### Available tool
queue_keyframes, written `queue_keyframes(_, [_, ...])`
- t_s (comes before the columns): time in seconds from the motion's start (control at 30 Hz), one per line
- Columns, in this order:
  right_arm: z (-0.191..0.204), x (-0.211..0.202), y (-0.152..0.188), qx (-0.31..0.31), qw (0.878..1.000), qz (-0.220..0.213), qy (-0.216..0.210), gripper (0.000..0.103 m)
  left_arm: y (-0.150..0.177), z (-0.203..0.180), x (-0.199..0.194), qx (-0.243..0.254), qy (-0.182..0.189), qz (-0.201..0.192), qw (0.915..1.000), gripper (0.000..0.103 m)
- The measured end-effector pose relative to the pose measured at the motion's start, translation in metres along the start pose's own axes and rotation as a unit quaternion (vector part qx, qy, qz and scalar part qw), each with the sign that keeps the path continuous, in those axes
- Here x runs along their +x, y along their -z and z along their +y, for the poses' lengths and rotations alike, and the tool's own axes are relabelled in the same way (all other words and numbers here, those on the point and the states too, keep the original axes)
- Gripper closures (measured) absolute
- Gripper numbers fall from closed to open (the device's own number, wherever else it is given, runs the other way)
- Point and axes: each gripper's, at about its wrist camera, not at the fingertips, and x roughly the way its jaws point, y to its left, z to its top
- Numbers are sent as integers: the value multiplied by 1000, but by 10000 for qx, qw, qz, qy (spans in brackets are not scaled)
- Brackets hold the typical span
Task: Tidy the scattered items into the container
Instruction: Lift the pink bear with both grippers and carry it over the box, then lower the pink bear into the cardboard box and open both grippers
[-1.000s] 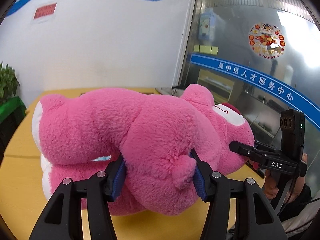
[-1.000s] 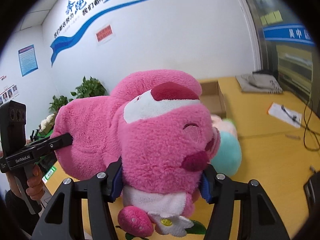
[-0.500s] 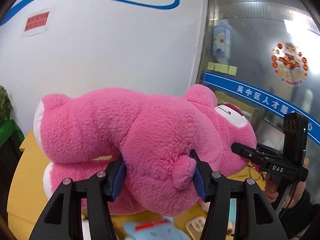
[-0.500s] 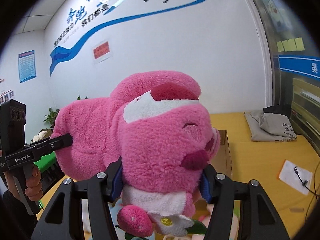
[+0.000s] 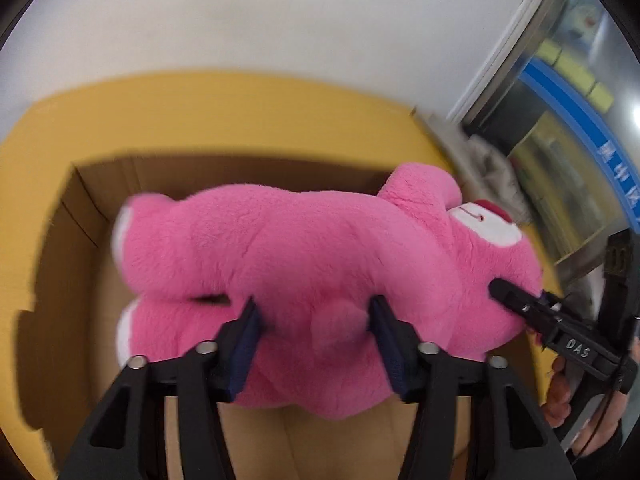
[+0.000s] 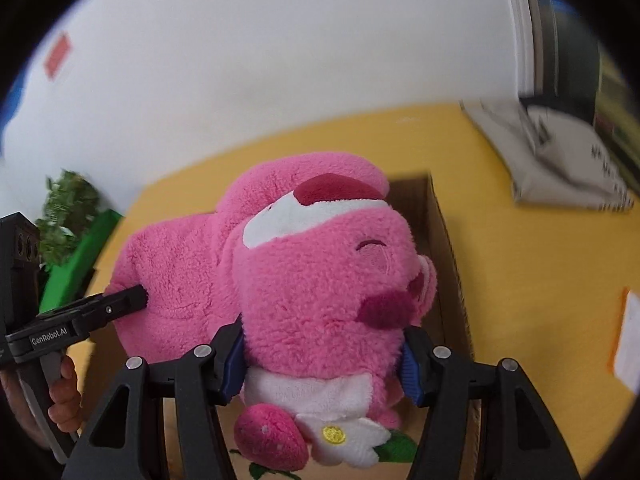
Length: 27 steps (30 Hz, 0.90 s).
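A big pink plush bear (image 5: 312, 264) hangs sideways between both grippers, above an open cardboard box (image 5: 92, 216) on a yellow table. My left gripper (image 5: 316, 336) is shut on the bear's back and tail end. My right gripper (image 6: 324, 356) is shut on the bear's head (image 6: 332, 280), just above its white bib and strawberry. The right gripper shows in the left wrist view (image 5: 520, 300) at the bear's head. The left gripper shows in the right wrist view (image 6: 120, 304) at the bear's rump. The box wall (image 6: 444, 248) runs beside the bear's face.
The yellow table (image 6: 520, 264) surrounds the box. A grey folded bag (image 6: 560, 160) lies at the far right by a glass partition (image 5: 568, 128). A green plant (image 6: 68, 208) stands at the left. A white paper (image 6: 628, 340) lies at the right edge.
Both grippers have carried the bear forward and tilted down. The open cardboard box has come into view beneath the bear. The small toys seen below it earlier are out of view.
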Motion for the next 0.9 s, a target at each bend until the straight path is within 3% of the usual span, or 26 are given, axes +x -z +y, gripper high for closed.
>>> queue_keyframes(0.07, [-6,17,8,97,9997,46,210,42,-1,-4,1,7,-12,-125,9999,50])
queue_keyframes(0.17, [-14,15,7,250,9995,-16,167,38,-6,-8,-1,-19,-114,-93,9999,45])
queue_keyframes(0.27, [-18,19,2,332,9991,-65,274,28,-11,-14,-2,-121,-223,-158,9996,36])
queue_keyframes(0.37, [-16,16,0,314,9987,-154,365,22,-15,-21,-11,-123,-352,-204,9991,36])
queue_keyframes(0.47, [-12,-5,-1,141,9990,-294,295,21,-9,-32,-50,196,-520,-517,9971,36])
queue_keyframes(0.53, [-8,-31,2,-32,9985,-511,183,18,0,-46,-95,385,-446,-884,9943,36])
queue_keyframes(0.6, [-6,-61,9,-58,9979,-629,-144,15,18,-56,-139,508,-395,-1186,9908,26])
queue_keyframes(0.67, [-1,-95,21,-85,9957,-751,-527,13,47,-69,-189,594,-464,-1565,9848,5])
queue_keyframes(0.7, [3,-113,30,-157,9942,-827,-666,10,62,-76,-209,615,-529,-1728,9816,0])
queue_keyframes(0.77, [12,-143,48,-296,9913,-947,-867,0,98,-88,-247,628,-714,-1998,9752,0])
queue_keyframes(0.9, [33,-193,84,-499,9849,-1175,-1165,0,168,-99,-289,429,-917,-2195,9703,0])
